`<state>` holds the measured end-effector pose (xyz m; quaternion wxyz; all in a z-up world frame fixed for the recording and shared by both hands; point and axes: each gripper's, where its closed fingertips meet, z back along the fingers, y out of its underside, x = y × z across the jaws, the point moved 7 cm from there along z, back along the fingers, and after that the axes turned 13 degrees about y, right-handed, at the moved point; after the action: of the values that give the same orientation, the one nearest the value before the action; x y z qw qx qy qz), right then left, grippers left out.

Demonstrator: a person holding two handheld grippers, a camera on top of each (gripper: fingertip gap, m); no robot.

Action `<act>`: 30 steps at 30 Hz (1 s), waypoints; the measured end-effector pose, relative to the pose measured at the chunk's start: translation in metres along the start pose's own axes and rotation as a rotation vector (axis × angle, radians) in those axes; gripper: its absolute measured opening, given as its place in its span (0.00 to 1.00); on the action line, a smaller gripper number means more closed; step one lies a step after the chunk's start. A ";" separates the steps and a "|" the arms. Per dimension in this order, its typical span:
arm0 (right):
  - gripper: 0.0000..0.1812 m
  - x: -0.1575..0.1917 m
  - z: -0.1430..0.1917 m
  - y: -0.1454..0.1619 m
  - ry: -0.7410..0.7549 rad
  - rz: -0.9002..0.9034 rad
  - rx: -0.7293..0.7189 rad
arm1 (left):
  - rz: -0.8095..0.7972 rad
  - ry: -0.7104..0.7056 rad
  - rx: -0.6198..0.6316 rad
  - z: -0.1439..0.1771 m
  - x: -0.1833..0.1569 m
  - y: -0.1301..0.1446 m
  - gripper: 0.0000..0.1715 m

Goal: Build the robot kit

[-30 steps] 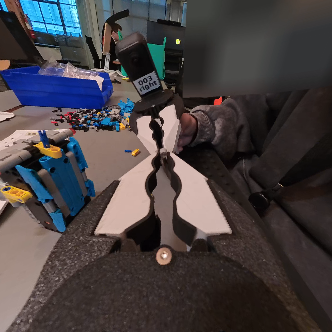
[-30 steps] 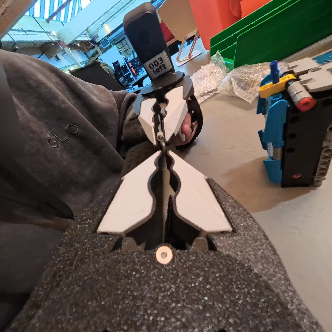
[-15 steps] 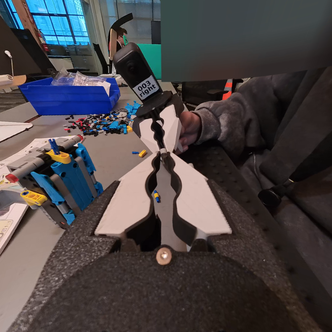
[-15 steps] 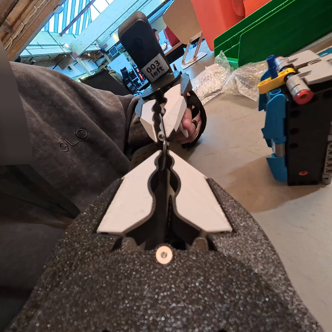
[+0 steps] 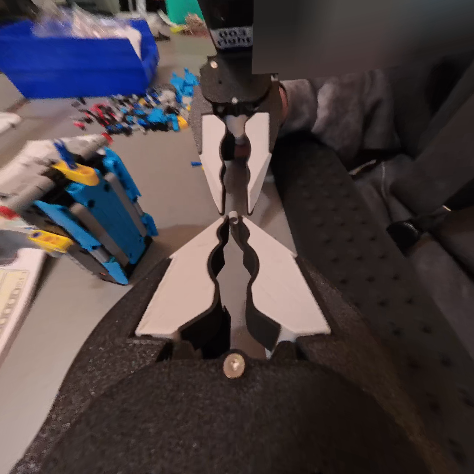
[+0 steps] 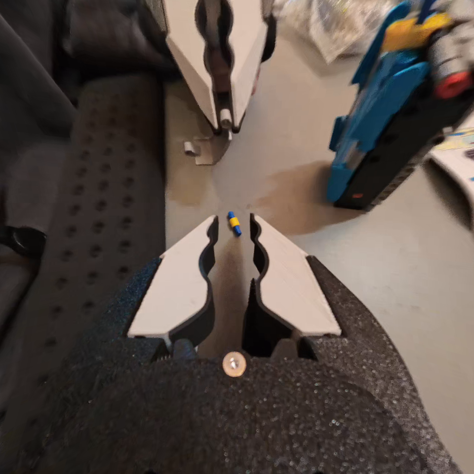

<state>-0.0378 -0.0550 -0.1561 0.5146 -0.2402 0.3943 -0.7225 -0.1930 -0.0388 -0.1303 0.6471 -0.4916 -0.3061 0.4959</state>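
My left gripper [image 5: 234, 221] is shut on a small grey peg [image 5: 233, 217], which also shows in the right wrist view [image 6: 225, 119]. My right gripper [image 6: 234, 217] is open and empty, tip to tip with the left gripper [image 6: 225, 130], a small gap between them. It also shows in the left wrist view [image 5: 235, 212]. A small blue and yellow pin [image 6: 234, 223] lies on the grey table [image 6: 359, 282] between the right fingertips. A light grey piece [image 6: 201, 152] lies just below the left gripper's tips. A blue, black and grey brick model [image 5: 97, 213] stands beside both grippers.
A blue bin [image 5: 77, 64] with plastic bags stands at the back, a pile of loose bricks [image 5: 143, 115] before it. A printed booklet [image 5: 15, 295] lies by the model. A black perforated pad [image 5: 333, 230] runs along the table edge by a person's grey sleeve [image 5: 346, 107]. Left tips to right tips: about 6 cm.
My right gripper has opened and let go of the grey peg that both grippers held. Both views have tipped down towards the table, and the grippers have drawn slightly apart.
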 end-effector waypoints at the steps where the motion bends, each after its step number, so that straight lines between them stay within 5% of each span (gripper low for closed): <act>1: 0.13 0.003 -0.005 0.002 -0.023 0.018 0.028 | 0.024 0.014 0.027 -0.003 0.000 0.004 0.03; 11: 0.04 0.007 -0.022 0.004 0.026 0.125 0.134 | 0.041 0.009 0.123 -0.012 -0.001 0.012 0.03; 16: 0.03 0.012 -0.006 -0.032 0.030 0.048 -0.110 | 0.023 0.007 0.115 -0.012 -0.002 0.011 0.03; 30: 0.03 0.015 -0.009 -0.030 0.040 0.053 -0.099 | 0.018 0.012 0.108 -0.011 -0.002 0.011 0.03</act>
<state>-0.0667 -0.0612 -0.1373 0.5132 -0.2404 0.4459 -0.6929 -0.1873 -0.0442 -0.1438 0.6701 -0.4616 -0.2705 0.5145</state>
